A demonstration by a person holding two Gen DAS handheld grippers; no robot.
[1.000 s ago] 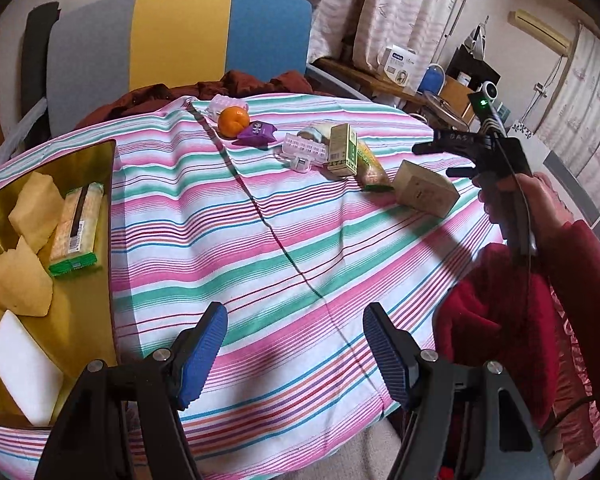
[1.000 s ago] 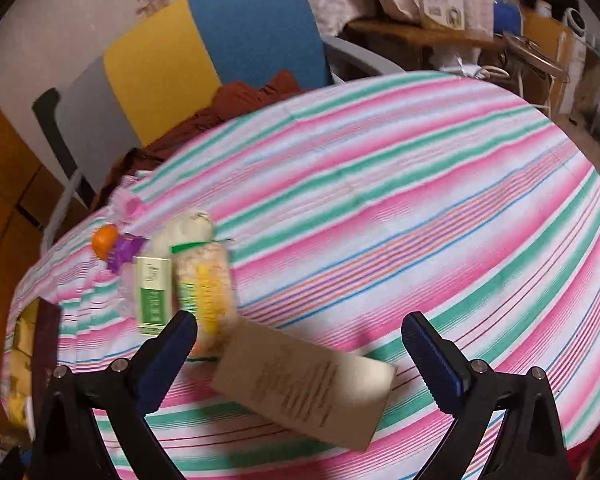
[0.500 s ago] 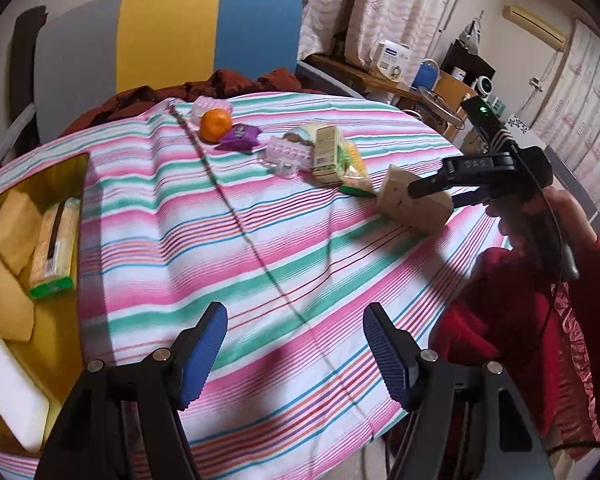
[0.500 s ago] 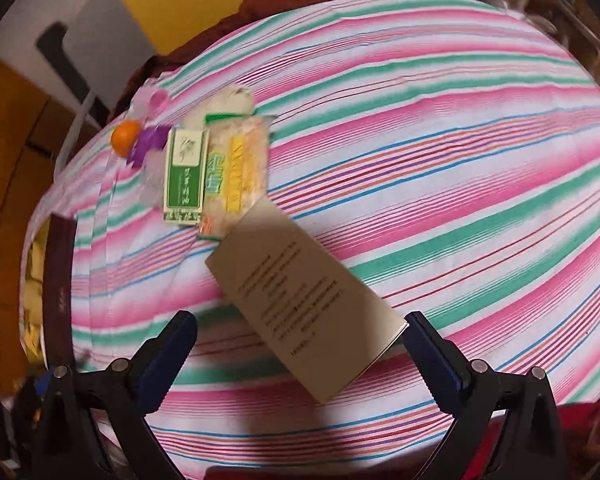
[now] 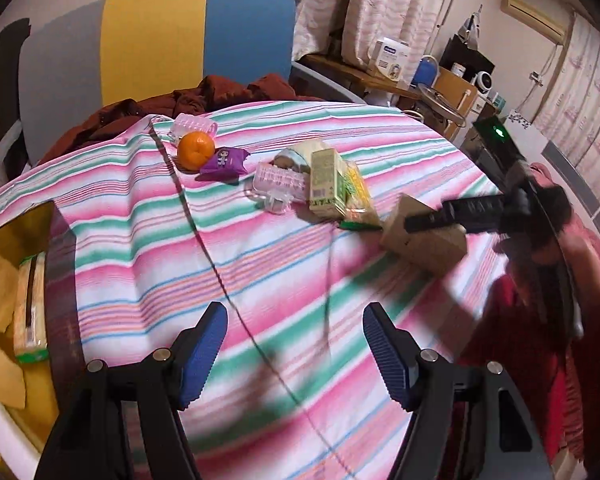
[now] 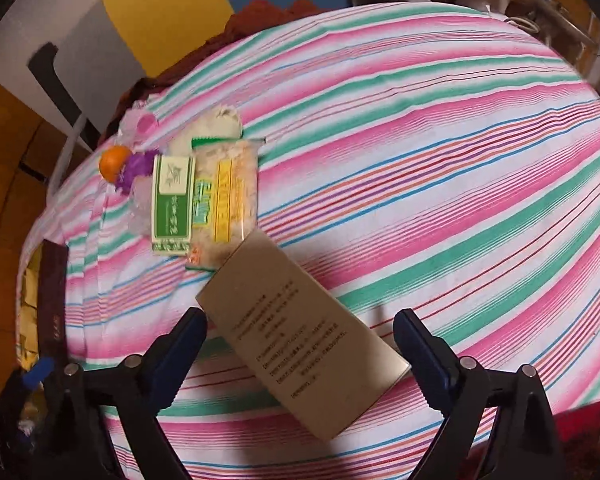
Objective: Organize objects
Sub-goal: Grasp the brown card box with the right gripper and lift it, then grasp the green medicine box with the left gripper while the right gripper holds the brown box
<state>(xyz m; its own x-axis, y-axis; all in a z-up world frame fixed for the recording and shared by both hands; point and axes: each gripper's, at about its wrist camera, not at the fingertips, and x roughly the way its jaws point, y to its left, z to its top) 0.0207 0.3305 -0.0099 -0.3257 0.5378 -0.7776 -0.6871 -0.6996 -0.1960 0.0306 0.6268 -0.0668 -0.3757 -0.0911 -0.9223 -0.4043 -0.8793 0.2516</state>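
A tan cardboard box (image 6: 304, 340) with printed text lies flat on the striped tablecloth (image 6: 440, 140), between the fingers of my right gripper (image 6: 300, 328). Its jaws are closing; the right pad stands clear of the box and the left pad is near its corner. In the left wrist view the right gripper (image 5: 456, 216) hovers over the same box (image 5: 424, 244). My left gripper (image 5: 296, 354) hangs open over bare cloth, with nothing between its fingers. Behind the box lie a green carton (image 6: 171, 204), a yellow snack pack (image 6: 228, 200), a purple packet (image 5: 223, 163) and an orange (image 5: 196, 151).
A golden tray (image 5: 4, 224) with yellow wedges and a wrapped pack sits at the left table edge. Pink clear plastic pieces (image 5: 278, 184) lie by the carton. A chair (image 5: 160, 40) with brown cloth stands behind the table. A person's red sleeve (image 5: 540, 340) is at the right.
My right gripper tilted down over the tan box, which now lies between narrower jaws. My left gripper slid right along the table, so the tray sits further left in view.
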